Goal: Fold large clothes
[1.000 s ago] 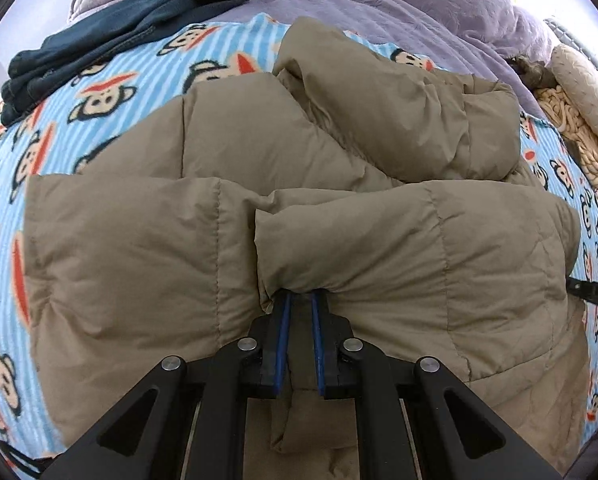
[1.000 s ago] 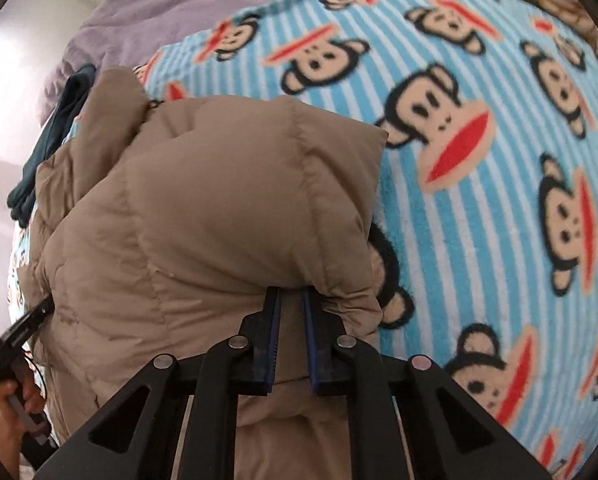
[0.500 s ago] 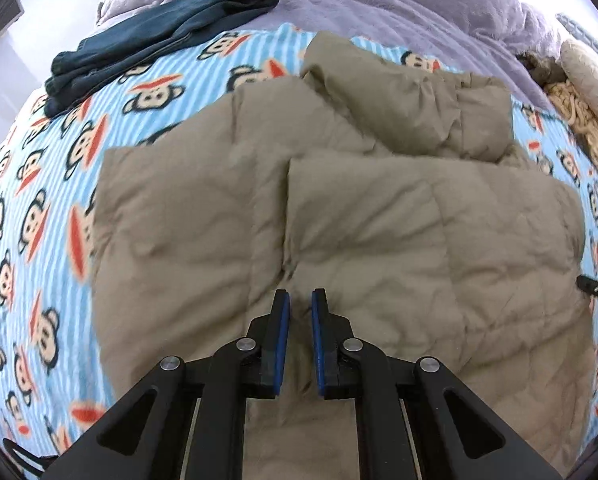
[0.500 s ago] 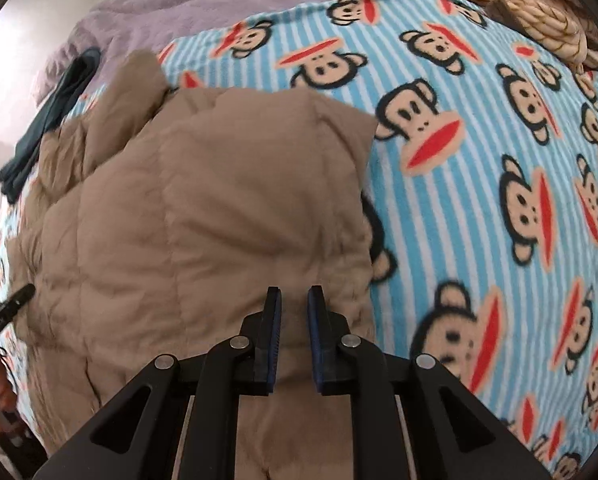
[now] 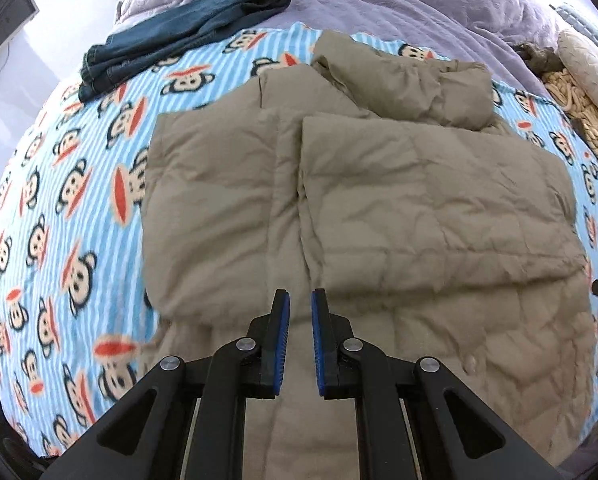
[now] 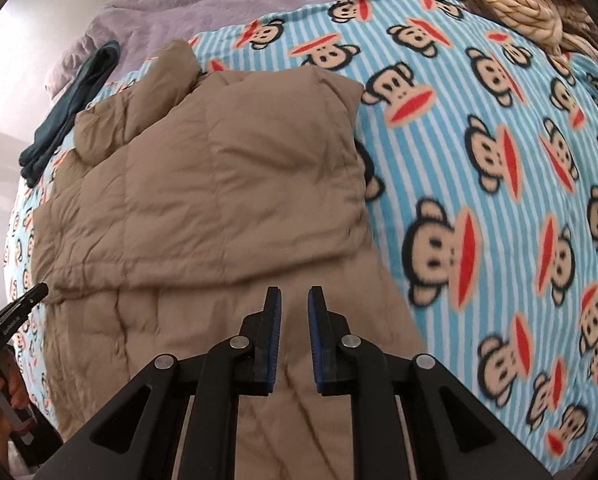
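A tan puffer jacket [image 5: 379, 200] lies on the monkey-print blanket [image 5: 71, 184], its sides folded over the middle and its hood [image 5: 403, 80] at the far end. It also shows in the right wrist view [image 6: 219, 184]. My left gripper [image 5: 299, 300] is open and empty, above the jacket's near part. My right gripper [image 6: 293, 296] is open and empty, above the jacket's near right part. The left gripper's tip [image 6: 15, 312] and the hand holding it show at the left edge of the right wrist view.
Folded dark blue jeans [image 5: 187, 28] lie at the far left of the bed. A purple duvet [image 5: 399, 4] covers the far end. A chunky beige knit [image 5: 579, 112] and a cushion lie at the far right. The blanket [image 6: 499, 160] extends right of the jacket.
Both grippers let go of the folded jacket flaps and pulled back. The flaps now lie flat on the jacket.
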